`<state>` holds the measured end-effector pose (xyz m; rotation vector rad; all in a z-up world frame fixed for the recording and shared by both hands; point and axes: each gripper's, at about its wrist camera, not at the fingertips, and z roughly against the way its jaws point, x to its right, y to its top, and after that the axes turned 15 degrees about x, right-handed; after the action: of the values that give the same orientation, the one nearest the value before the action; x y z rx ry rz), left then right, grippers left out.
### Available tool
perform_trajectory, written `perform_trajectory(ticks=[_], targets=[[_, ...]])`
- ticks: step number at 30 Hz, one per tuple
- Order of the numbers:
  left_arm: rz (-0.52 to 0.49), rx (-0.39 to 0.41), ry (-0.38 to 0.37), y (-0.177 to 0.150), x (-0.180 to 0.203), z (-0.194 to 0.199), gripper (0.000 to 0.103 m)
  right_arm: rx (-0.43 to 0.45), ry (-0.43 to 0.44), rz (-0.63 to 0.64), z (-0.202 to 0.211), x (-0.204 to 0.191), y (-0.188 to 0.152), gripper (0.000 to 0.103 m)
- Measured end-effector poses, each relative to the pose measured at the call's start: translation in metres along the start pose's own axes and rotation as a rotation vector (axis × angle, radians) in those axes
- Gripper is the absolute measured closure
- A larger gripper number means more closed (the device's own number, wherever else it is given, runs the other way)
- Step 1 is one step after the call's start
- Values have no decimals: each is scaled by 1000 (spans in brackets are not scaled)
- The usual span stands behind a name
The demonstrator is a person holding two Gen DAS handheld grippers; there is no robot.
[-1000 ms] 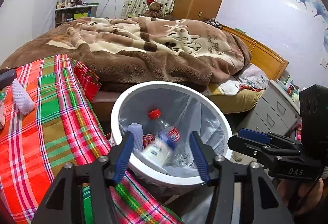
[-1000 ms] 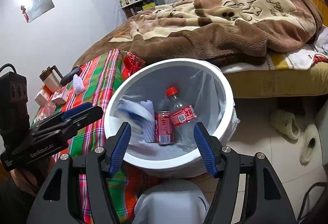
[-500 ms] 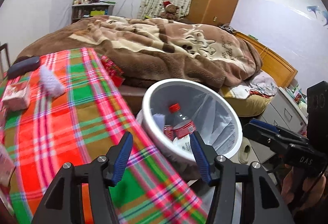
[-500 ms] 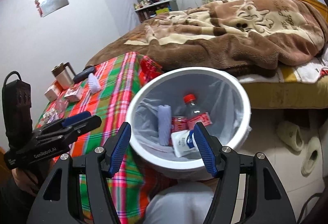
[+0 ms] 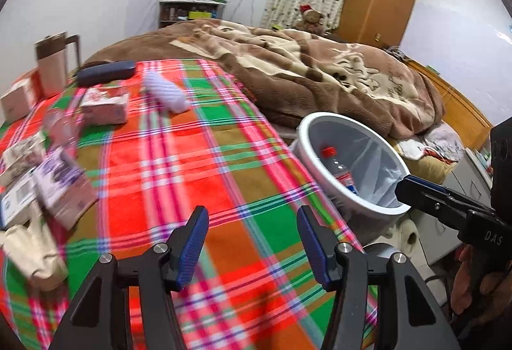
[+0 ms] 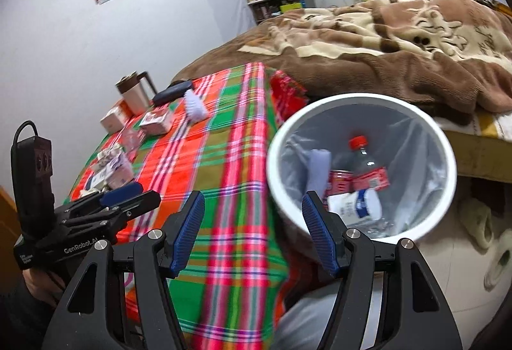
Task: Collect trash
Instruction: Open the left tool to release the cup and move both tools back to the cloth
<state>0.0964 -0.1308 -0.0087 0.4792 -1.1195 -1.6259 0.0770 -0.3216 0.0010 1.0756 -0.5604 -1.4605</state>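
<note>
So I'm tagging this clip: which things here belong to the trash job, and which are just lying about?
Job: bin; bottle, can and wrapper inside it; torn packets on the table; both open grippers.

Lying about: mug, brush, dark case, blanket, teddy.

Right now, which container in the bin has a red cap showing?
The clear plastic bottle with the red label, propped upright in the white bin. The red can and white-and-blue container show none.
</note>
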Motion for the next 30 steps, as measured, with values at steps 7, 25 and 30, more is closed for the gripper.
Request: perform_trajectory(ticks=[7,25,30], targets=[[21,44,102,-2,-29,30,46,11,61,43,-6,-25,-1,38],[151,115,361,-8,-109,98,46,-88,185,187,-34,-88,-9,38],[212,116,416,-10,-132,102,46,-96,207,204,-39,-99,-8,38]])
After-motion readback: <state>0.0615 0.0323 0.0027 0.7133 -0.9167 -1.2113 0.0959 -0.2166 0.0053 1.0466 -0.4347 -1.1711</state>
